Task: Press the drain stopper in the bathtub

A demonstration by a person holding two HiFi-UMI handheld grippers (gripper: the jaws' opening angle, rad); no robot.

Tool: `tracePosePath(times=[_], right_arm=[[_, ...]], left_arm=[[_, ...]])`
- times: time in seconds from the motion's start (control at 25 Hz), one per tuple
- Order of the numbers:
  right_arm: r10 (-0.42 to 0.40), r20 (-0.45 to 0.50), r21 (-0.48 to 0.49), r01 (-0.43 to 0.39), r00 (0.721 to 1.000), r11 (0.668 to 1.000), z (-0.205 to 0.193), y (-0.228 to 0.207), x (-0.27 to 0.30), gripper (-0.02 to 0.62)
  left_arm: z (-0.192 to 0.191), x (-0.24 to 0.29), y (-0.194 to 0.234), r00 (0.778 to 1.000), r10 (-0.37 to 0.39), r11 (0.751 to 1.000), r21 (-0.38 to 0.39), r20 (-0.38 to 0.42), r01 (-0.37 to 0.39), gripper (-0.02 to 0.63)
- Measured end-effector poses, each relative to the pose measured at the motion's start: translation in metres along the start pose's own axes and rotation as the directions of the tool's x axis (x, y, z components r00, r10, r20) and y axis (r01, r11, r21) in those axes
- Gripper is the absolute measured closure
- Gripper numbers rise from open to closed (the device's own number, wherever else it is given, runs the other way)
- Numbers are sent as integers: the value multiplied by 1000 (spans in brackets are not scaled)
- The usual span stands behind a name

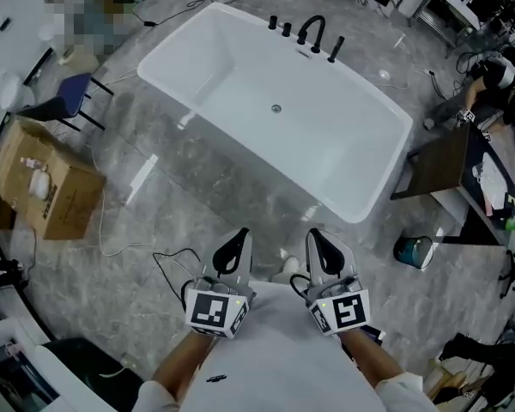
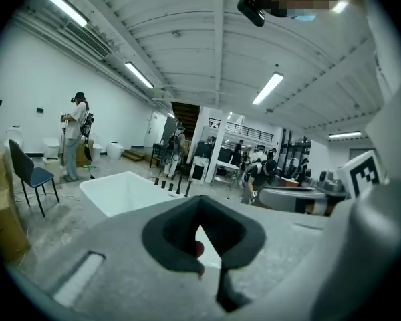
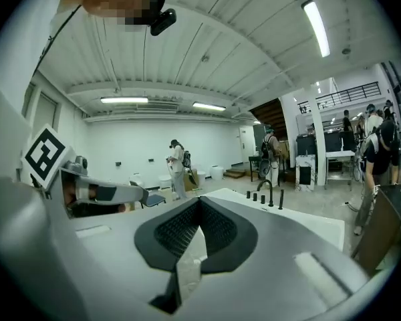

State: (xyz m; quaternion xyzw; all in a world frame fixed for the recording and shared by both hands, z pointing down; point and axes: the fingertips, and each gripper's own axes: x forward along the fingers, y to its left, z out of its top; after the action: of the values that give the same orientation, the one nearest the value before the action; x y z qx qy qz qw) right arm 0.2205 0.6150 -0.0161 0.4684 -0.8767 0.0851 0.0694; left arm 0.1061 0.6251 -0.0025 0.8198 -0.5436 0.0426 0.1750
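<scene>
The white bathtub (image 1: 326,140) stands slantwise on the grey floor in the head view. Its small round metal drain stopper (image 1: 275,108) sits in the middle of the tub bottom. A black faucet (image 1: 312,33) with handles is on the far rim. My left gripper (image 1: 239,234) and right gripper (image 1: 314,235) are side by side near the bottom of that view, well short of the tub, both shut and holding nothing. In the left gripper view the jaws of the left gripper (image 2: 200,204) meet at the tips, with the tub (image 2: 120,189) beyond. The right gripper (image 3: 200,202) looks the same.
A cardboard box (image 1: 47,187) and a blue chair (image 1: 64,97) stand left of the tub. A brown table (image 1: 442,161) and a teal bucket (image 1: 415,251) are at the right. Thin cables (image 1: 167,260) lie on the floor near my feet. People (image 2: 73,136) stand in the background.
</scene>
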Motion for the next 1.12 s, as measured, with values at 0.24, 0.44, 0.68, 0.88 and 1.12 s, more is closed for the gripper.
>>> tracePosePath(times=[0.24,0.44,0.68,0.88,1.12], right_arm=[[-3,-11,80,4,1000,997,-36,-78,-84,601],[-1,-32,90,4,999,996,-51,-116,-106,601],[36,-65,84,-30,997,996,-54,-109,-62,601],[48,-76,64,-43,996,997,-43,-110,7,601],[-12,-110,24,15,994,1000,-28,-127,131,601]], left_arm=[[-21,15,-124,1000,-7,999,31,-3,7,603],[-36,16,-158,999,31,999,-15,-23,-32,601],[-45,13,-124,995,87,994,-55,-50,-90,601],[-39,52,-70,994,85,990,-106,-64,-92,601],[11,131,34,999,36,997,-72,-39,-39,601]])
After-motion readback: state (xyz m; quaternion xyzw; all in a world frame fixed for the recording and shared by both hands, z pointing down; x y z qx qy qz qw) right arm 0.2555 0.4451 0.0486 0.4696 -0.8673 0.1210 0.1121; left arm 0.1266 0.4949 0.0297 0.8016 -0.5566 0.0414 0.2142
